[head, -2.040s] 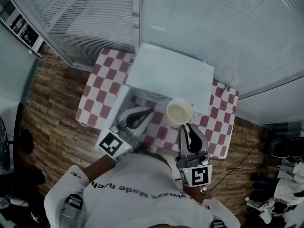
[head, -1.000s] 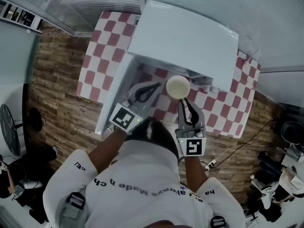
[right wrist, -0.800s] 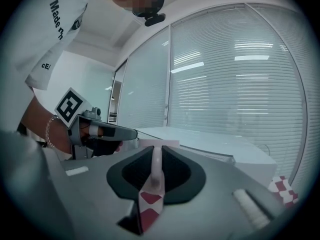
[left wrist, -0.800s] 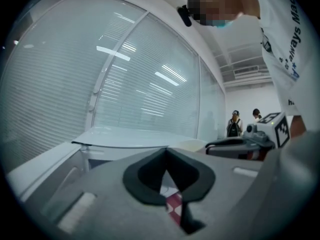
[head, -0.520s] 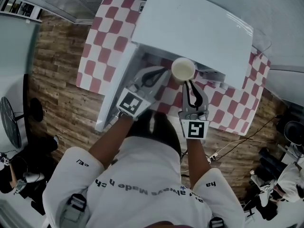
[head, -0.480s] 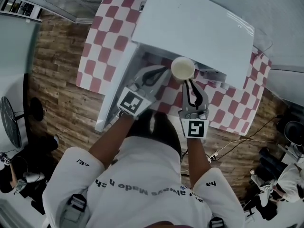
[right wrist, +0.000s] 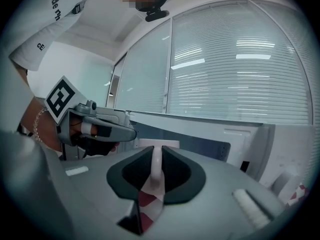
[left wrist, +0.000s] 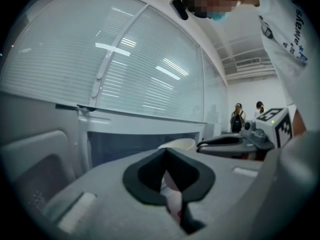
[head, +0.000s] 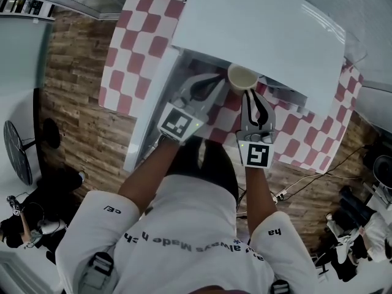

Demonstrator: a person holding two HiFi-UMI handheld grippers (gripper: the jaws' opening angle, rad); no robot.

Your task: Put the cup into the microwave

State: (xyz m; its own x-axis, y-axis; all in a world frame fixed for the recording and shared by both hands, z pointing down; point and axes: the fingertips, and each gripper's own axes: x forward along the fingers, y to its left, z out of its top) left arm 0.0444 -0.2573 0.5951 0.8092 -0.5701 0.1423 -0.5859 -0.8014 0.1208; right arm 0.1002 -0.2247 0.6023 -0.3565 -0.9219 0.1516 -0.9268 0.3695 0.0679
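Right gripper (head: 248, 94) clenched on the near wall of the cream paper cup (head: 242, 77); in the right gripper view the jaws pinch a thin strip of that wall. Cup upright, mouth up, held off the counter (head: 131, 54) at the mouth of the white microwave (head: 263, 29), right at the front edge of its top. Not yet set down inside, as far as I can judge. Microwave door (head: 150, 118) swung open to the left. Left gripper (head: 211, 83) just left of the cup, jaws together on nothing, apart from it.

Step in hand: carry the cup into the cavity. Keep it level and low enough for the rim to pass under the top edge, go straight in, clear of the door side. Rest the base flat before loosening the pinch; a thin wall may buckle if squeezed harder.
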